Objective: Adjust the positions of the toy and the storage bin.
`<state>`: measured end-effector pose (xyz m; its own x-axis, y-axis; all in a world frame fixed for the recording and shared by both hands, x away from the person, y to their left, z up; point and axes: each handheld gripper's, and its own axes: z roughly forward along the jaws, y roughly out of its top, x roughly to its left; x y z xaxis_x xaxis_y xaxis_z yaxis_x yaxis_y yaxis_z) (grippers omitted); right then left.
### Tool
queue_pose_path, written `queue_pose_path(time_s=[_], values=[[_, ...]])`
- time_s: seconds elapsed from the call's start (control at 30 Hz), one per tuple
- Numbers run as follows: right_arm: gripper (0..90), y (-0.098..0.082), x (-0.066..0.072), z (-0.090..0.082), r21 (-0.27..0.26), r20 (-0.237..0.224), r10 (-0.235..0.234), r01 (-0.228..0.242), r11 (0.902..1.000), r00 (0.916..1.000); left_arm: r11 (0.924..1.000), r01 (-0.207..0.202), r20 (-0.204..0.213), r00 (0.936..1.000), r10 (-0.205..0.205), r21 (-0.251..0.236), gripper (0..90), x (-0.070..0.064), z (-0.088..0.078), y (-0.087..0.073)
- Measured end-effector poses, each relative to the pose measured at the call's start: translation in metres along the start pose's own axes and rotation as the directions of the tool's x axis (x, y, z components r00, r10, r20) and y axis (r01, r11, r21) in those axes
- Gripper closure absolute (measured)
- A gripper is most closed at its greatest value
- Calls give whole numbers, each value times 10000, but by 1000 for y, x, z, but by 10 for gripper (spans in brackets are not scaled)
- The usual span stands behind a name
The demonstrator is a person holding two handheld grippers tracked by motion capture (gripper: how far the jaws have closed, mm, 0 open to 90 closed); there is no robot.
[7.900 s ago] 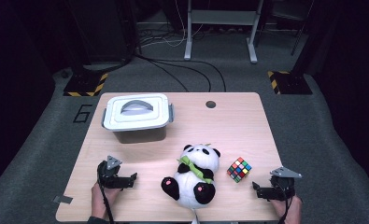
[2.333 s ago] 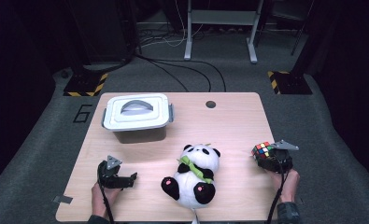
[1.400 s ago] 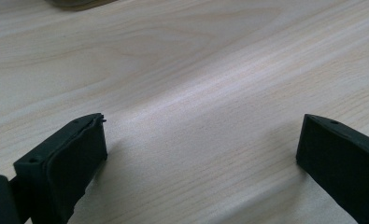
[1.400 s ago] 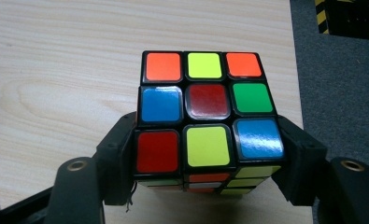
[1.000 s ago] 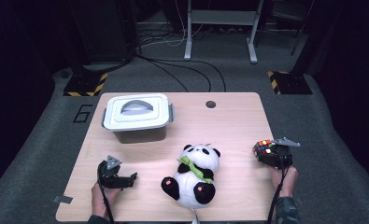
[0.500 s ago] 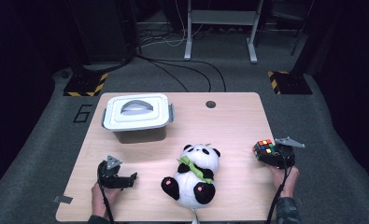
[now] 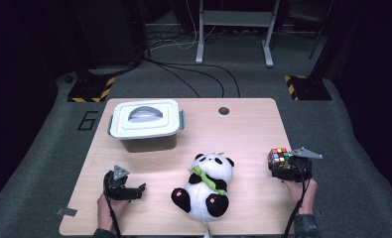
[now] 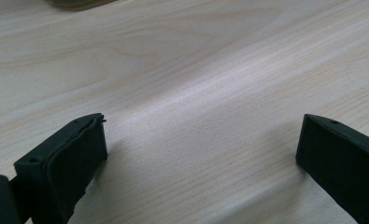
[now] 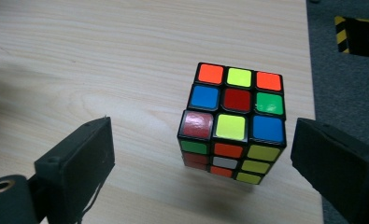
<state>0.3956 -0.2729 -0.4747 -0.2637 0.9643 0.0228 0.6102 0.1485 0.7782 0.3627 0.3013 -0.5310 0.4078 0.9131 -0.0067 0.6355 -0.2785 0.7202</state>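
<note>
A Rubik's cube (image 7: 279, 156) stands on the wooden table (image 7: 233, 129) close to its right edge. My right gripper (image 7: 282, 167) sits just behind it, open. Its jaws have just been opening. In the right gripper view the cube (image 9: 233, 123) rests on the wood ahead of my right gripper (image 9: 202, 136), between the two black pads, and neither pad touches it. My left gripper (image 7: 138, 190) rests at the front left of the table, open. In the left gripper view my left gripper (image 8: 203, 135) has bare wood between its pads.
A panda plush (image 7: 206, 186) lies at the front middle of the table. A grey box with a white handled lid (image 7: 146, 121) stands at the back left. Dark carpet lies just beyond the table's right edge (image 9: 341, 93).
The right gripper's jaws have spread off the cube and the hand has drawn slightly back and right. The cube stays on the table by the right edge. The left hand has not moved.
</note>
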Motion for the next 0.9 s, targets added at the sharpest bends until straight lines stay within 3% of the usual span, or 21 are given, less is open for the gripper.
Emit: queue_pose_path(time_s=[0.17,0.53,0.9], values=[[47,0,3,-9,-114,95,-80,81,9999,9999,10000,-2,2,10000,2,1,15,0,0,0],[39,5,24,-25,-165,-672,-501,491,9987,9965,10000,9,-3,10000,-9,-44,15,0,0,0],[33,6,50,-25,23,-1736,-1029,1049,9945,9794,10000,-15,7,10000,15,-1,16,0,0,0]])
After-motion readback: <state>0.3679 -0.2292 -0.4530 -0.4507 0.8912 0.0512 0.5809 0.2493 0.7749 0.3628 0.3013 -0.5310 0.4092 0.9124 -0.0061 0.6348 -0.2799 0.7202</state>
